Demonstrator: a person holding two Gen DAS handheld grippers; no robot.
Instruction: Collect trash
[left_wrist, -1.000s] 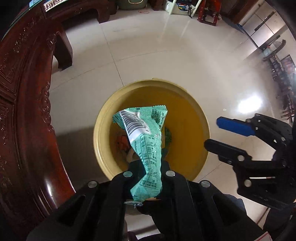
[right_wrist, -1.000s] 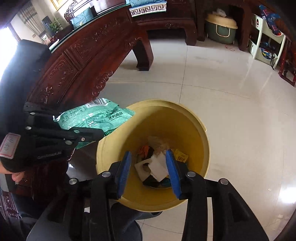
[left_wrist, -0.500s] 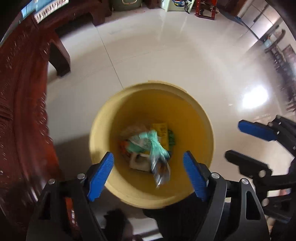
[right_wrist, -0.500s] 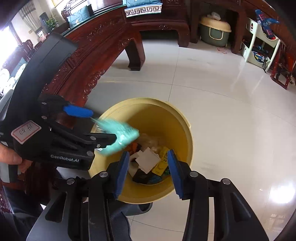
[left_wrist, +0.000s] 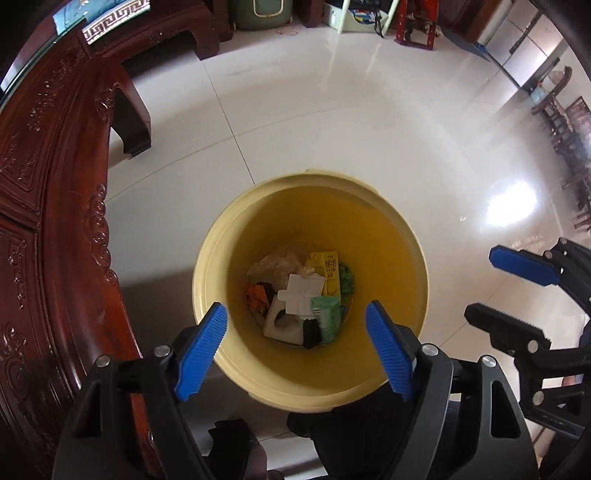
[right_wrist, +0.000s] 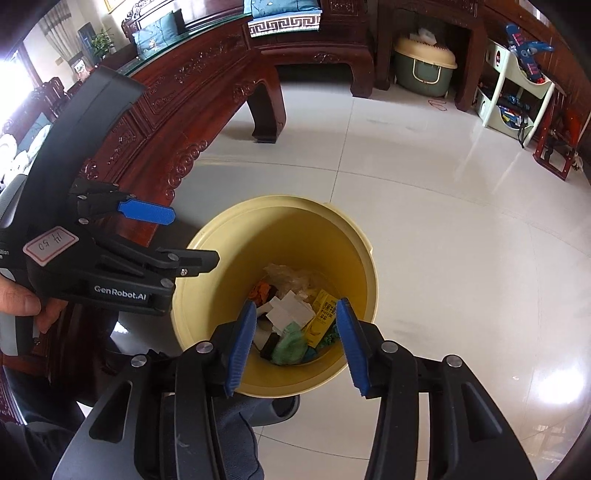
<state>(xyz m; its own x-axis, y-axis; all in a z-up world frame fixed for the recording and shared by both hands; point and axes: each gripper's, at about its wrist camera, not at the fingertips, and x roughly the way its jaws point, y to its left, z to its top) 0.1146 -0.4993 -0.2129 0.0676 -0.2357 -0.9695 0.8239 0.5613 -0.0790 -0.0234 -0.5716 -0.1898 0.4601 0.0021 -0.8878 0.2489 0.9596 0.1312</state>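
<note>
A yellow bin (left_wrist: 406, 236) stands on the tiled floor below both grippers. The green snack wrapper (left_wrist: 327, 323) lies inside it among paper scraps, a yellow carton and other trash. My left gripper (left_wrist: 295, 312) hangs over the bin mouth, open and empty. In the right wrist view the bin (right_wrist: 288, 201) shows the same wrapper (right_wrist: 291, 345) at its bottom. My right gripper (right_wrist: 295, 306) hovers above the near rim with its jaws opening and nothing between them. The left gripper (right_wrist: 192, 238) shows above the bin's left rim, and the right gripper (left_wrist: 484, 284) beside the bin's right side.
Carved dark wooden furniture (left_wrist: 48, 221) curves close along the bin's left side. A person's hand (right_wrist: 22, 299) grips the left tool. A green lidded container (right_wrist: 424, 62) and a white toy shelf (right_wrist: 517, 85) stand at the far wall. Glossy floor tiles (right_wrist: 461, 240) stretch to the right.
The left gripper opened and the green wrapper fell from it into the bin. The right gripper's jaws spread a little wider.
</note>
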